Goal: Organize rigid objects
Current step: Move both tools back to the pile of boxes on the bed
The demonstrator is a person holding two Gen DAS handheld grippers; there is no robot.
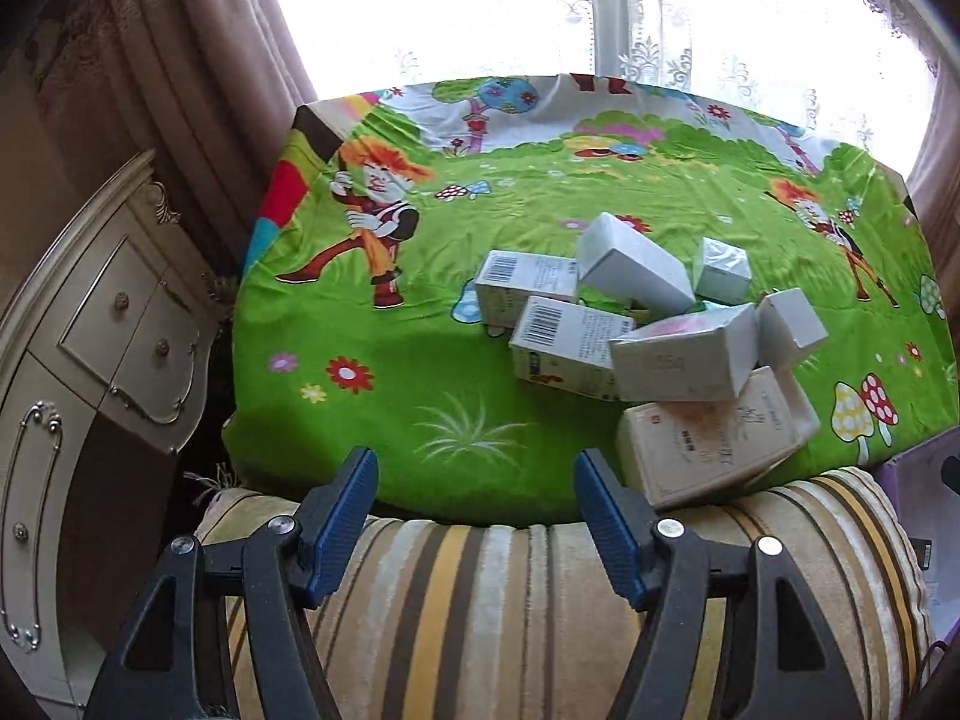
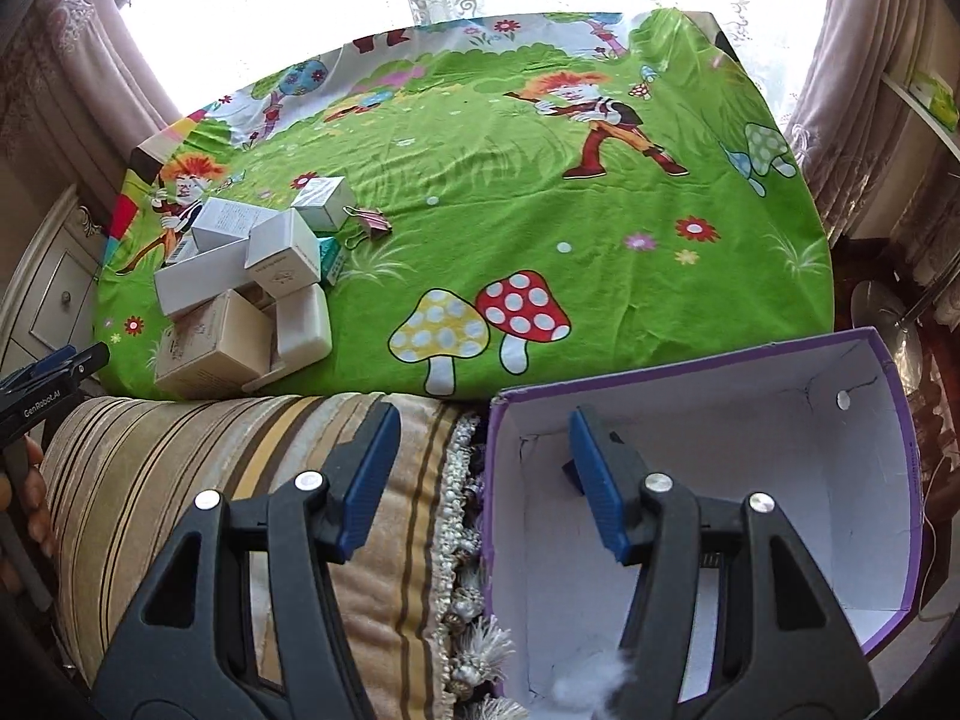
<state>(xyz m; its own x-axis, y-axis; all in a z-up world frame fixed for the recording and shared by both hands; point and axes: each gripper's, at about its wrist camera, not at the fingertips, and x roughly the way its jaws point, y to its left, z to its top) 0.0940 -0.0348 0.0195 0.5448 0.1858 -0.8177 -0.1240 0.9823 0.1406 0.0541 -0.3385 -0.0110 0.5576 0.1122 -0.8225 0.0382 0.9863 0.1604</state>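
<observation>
A heap of several small white and cream cartons (image 1: 654, 324) lies on a table under a green cartoon cloth (image 1: 456, 276); the same heap of cartons (image 2: 252, 282) sits at the table's near-left corner in the right wrist view. A pink binder clip (image 2: 367, 223) lies beside it. My left gripper (image 1: 477, 468) hovers open and empty over a striped cushion (image 1: 480, 600), short of the cartons. My right gripper (image 2: 483, 426) is open and empty, one finger over the cushion (image 2: 198, 468), the other above an open purple box (image 2: 708, 480) with a white inside.
A cream dresser with drawers (image 1: 102, 348) stands left of the table. Curtains and a bright window (image 1: 468, 6) lie behind it. A tasselled fringe (image 2: 465, 540) runs between cushion and box. The left tool and a hand (image 2: 36, 414) show at the left edge of the right wrist view.
</observation>
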